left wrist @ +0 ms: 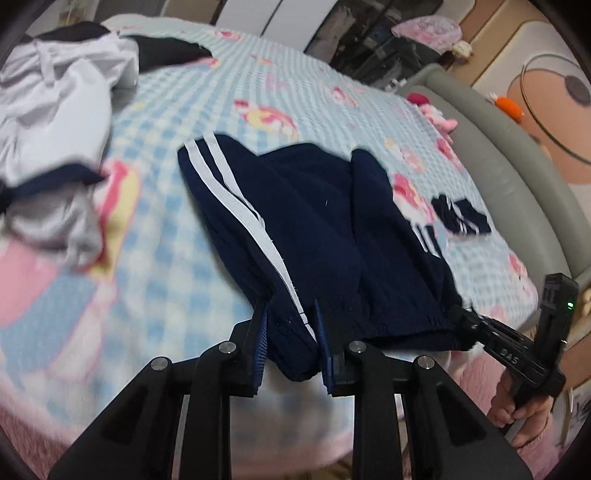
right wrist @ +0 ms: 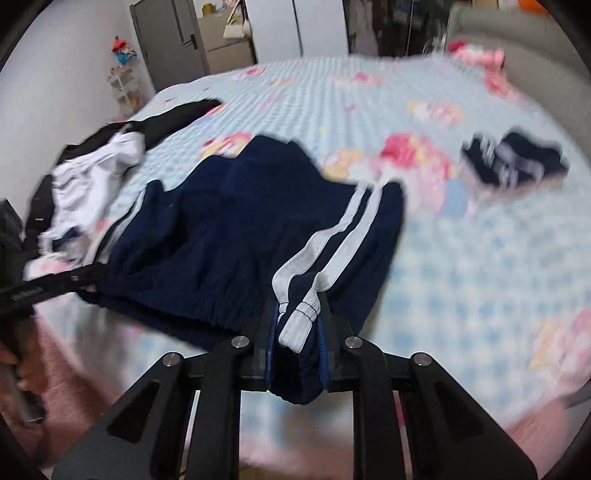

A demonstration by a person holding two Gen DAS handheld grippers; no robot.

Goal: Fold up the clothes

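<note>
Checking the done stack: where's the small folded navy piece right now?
The small folded navy piece lies on the checked bedspread, far right in both wrist views, beyond the navy striped shorts, near the grey bed edge.

A bed [right wrist: 461, 258] fills most of both views, covered by a light blue checked spread with pink cartoon prints. A padded grey headboard [left wrist: 498, 147] curves along its far side. Beyond the foot stand a grey door [right wrist: 166, 40], white wardrobe panels [right wrist: 295, 26] and a small white shelf rack [right wrist: 123, 86] against a pale wall.
</note>
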